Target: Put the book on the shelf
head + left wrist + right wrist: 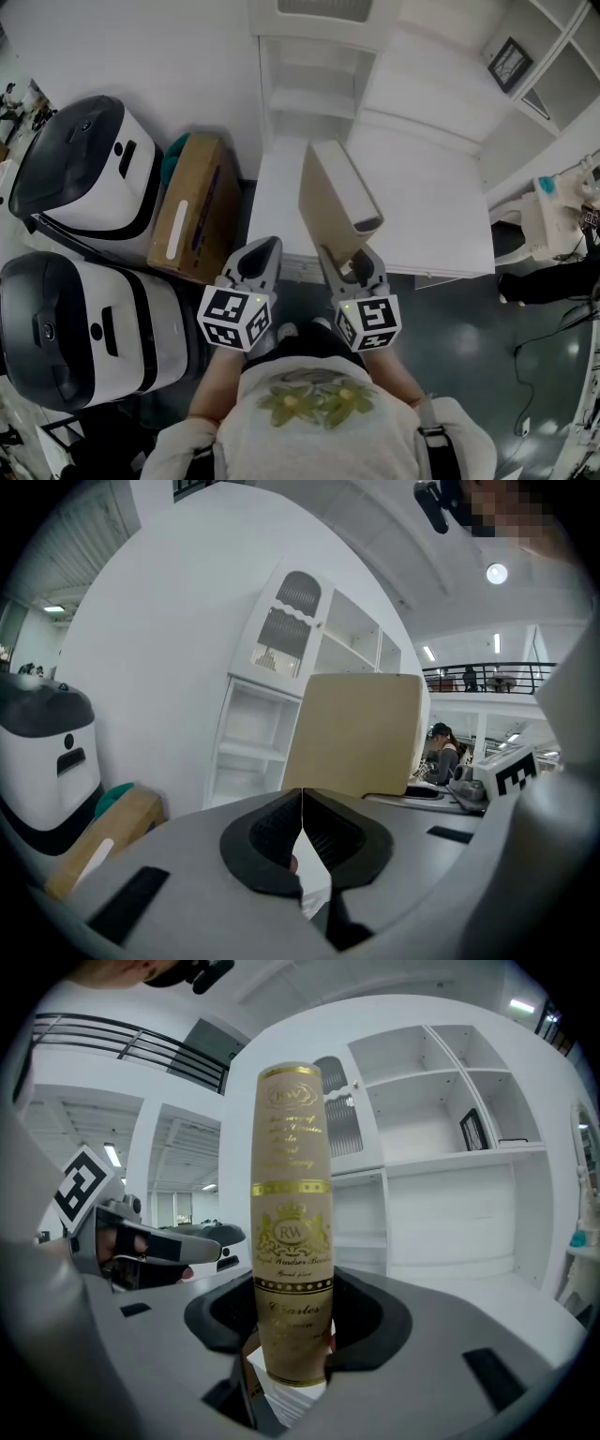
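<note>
My feeds are bright and evenly lit; a ceiling lamp (pixel 496 573) glares upper right, and both gripper views bulge, corners black.

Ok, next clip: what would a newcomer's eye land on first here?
First the tan book with gold lettering on its spine, standing upright and clamped in the right gripper, in front of the white shelf unit. The left gripper sits beside it, shut and empty. At the far left of the head view stand two bulky black-and-white machines, with a cardboard box next to them.
</note>
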A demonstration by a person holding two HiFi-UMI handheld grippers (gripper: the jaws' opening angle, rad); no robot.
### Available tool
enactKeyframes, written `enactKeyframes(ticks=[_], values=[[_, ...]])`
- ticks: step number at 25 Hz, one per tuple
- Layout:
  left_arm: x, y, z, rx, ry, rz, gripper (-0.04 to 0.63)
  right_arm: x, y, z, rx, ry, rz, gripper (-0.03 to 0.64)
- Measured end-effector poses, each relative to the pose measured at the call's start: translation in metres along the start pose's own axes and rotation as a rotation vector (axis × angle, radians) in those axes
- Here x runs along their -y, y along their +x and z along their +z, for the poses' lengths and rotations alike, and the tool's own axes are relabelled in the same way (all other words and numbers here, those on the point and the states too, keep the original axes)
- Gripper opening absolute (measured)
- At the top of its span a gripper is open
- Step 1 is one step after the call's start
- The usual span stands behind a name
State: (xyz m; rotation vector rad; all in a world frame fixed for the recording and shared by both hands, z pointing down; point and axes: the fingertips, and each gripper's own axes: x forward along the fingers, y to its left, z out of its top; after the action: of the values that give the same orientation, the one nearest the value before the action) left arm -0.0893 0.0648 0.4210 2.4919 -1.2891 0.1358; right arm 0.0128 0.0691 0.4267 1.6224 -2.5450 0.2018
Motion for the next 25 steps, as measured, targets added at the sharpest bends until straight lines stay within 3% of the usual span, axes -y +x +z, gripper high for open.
enactKeyframes(ticks=[10,25], values=[[-0.018,0.030,0.004,-0.011,-0.008,-0.005,0.029,0.017,0.037,0.005,-0.006,-0.012,0.004,0.222],[-0.049,0.098,0.050,0.028,0.036,0.017,0.029,0.063,0.116,0.027,0.010,-0.025,0.035,0.222]])
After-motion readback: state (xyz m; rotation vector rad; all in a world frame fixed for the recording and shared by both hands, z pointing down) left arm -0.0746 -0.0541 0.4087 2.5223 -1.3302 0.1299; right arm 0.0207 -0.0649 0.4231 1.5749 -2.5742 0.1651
